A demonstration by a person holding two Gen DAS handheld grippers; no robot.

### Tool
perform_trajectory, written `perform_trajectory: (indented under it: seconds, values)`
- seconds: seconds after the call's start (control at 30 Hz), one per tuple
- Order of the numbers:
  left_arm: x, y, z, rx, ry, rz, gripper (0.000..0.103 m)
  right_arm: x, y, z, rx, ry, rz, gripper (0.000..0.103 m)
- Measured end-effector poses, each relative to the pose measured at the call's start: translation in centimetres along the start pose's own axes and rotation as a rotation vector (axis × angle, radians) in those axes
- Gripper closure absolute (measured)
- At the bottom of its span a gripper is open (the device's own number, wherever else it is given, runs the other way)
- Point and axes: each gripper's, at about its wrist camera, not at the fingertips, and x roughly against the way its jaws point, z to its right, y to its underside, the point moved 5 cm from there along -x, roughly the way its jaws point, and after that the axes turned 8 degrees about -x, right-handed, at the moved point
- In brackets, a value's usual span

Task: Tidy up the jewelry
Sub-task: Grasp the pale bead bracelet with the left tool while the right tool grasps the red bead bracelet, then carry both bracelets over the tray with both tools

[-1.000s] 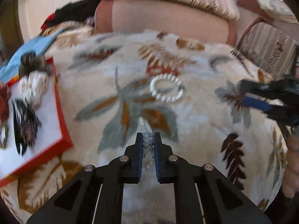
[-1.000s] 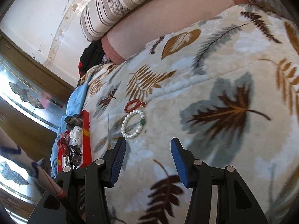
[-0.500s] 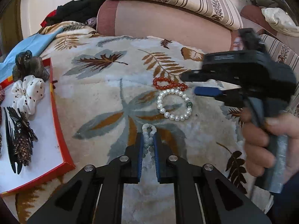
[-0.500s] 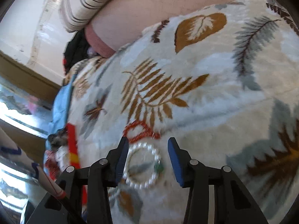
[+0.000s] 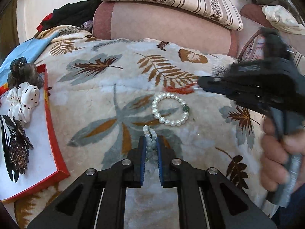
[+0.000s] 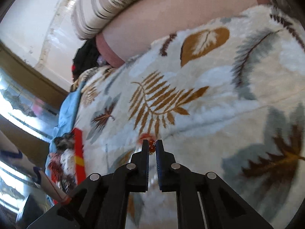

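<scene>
Presently: left tongs (image 5: pixel 151 148) clamped on a pale blue-white bead bracelet (image 5: pixel 149 139), low centre of frame. Right tongs (image 6: pixel 152 148) pinched on a red bead bracelet (image 6: pixel 151 145). Destination, a red-rimmed white cardboard tray (image 5: pixel 50 118), lies far left, nearer the left hand.

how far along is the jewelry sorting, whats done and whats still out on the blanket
Done: hair clips and scrunchies already lie in the red-edged box. In hand: the left tongs are shut on a pale bead bracelet, and the right tongs are shut on the red bead bracelet. Left: the white pearl bracelet lies loose on the leaf-print blanket, and neither held bracelet has reached the box.
</scene>
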Motion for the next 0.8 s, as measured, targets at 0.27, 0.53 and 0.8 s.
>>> perform_trajectory:
  seconds: [0.27, 0.53, 0.8]
  values:
    - [0.8, -0.3, 0.6, -0.017, 0.020, 0.039, 0.092, 8.4, 2.9, 0.5, 0.030, -0.072, 0.068, 0.096]
    - [2.0, -0.8, 1.2, -0.059, 0.023, 0.100, 0.092, 10.6, 4.7, 0.9, 0.037, -0.093, 0.101, 0.096]
    - [2.3, -1.1, 1.2, -0.070, 0.003, 0.120, 0.092, 10.1, 5.2, 0.2, 0.111, -0.083, 0.111, 0.096]
